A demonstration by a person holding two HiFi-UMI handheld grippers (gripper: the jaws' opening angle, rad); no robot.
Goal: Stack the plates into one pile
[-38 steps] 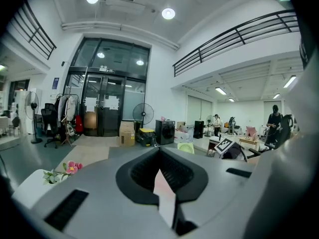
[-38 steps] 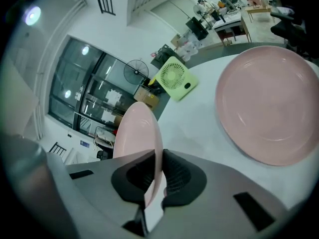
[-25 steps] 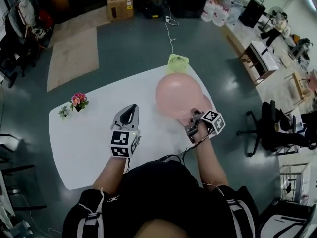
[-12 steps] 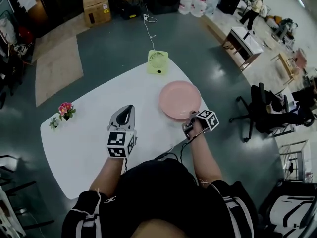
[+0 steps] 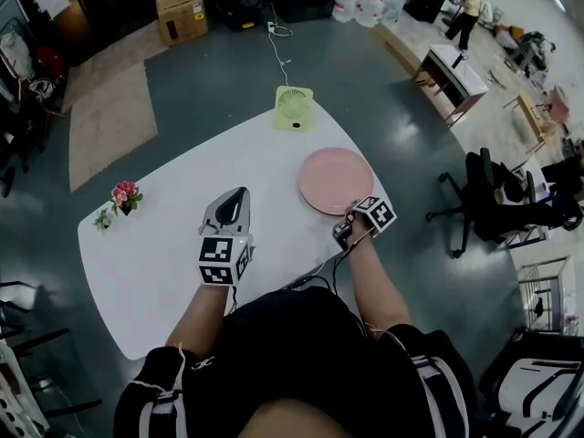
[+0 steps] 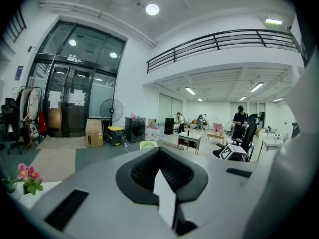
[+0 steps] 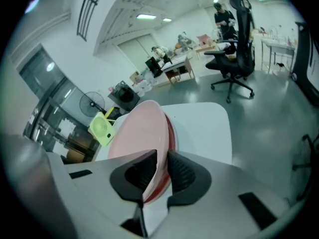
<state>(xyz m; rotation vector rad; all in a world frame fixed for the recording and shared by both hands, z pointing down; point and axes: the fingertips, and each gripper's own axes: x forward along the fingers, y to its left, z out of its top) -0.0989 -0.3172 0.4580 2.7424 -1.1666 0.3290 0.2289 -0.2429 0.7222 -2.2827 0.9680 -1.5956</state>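
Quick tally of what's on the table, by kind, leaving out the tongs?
Plates: 2, a pink plate on a redder plate
Green fan: 1
Flower bunch: 1
Total: 4

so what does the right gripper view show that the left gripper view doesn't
Only the right gripper view: the round pink plate, its near rim clamped between the jaws of the right gripper, with a darker red edge showing beneath it.
Only the left gripper view: the left gripper, jaws together on nothing, a small bunch of pink flowers, and the right gripper's marker cube.
Both: the yellow-green desk fan and the black standing fan in the room behind.
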